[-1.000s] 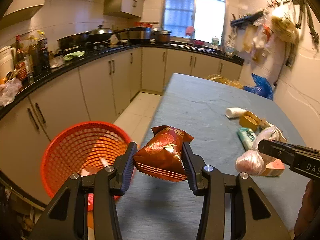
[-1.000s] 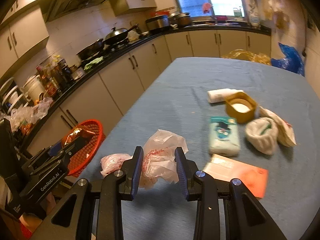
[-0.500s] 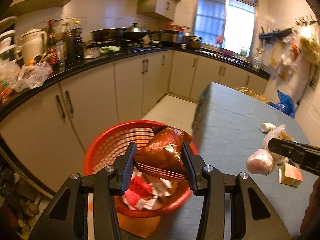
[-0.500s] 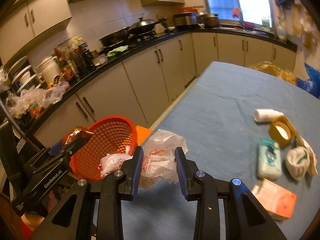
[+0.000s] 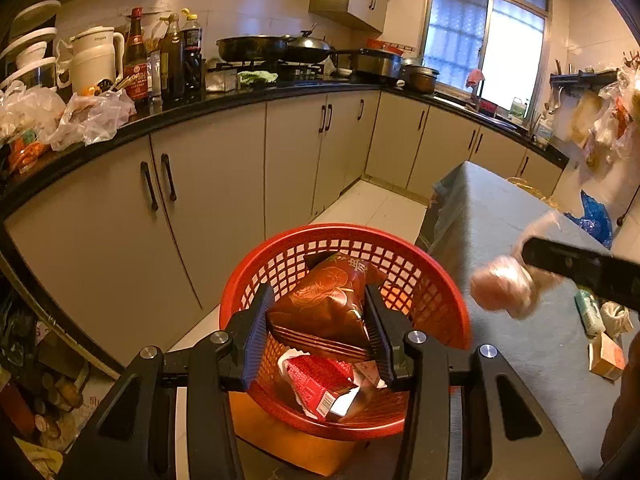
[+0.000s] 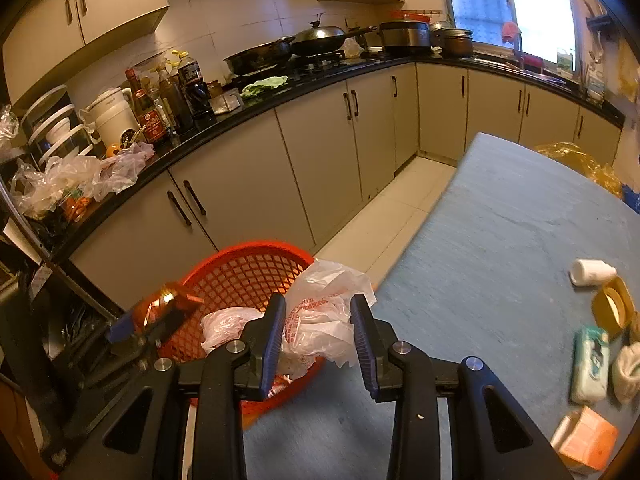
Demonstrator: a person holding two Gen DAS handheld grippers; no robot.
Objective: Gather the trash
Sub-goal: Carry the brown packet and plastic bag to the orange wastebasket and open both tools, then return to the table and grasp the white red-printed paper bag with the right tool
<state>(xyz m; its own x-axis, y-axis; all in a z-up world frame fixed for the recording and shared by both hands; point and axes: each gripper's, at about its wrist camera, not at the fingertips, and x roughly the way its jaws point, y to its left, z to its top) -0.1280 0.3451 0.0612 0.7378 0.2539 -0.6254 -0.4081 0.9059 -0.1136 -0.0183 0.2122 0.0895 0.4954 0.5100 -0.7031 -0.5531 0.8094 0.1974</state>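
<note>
Grippers (image 5: pixel 316 330) tilted down over basket (image 5: pixel 440 284)

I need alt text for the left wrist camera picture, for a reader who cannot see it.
The left gripper holds a dark red snack bag above a red mesh basket that already contains red packaging. Right of the basket, the right gripper carries a crumpled plastic bag over the grey table.

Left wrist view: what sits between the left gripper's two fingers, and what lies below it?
In the left wrist view, the left gripper is clamped on a dark red snack bag. Below it is the red basket, holding a red-and-white carton.
</note>
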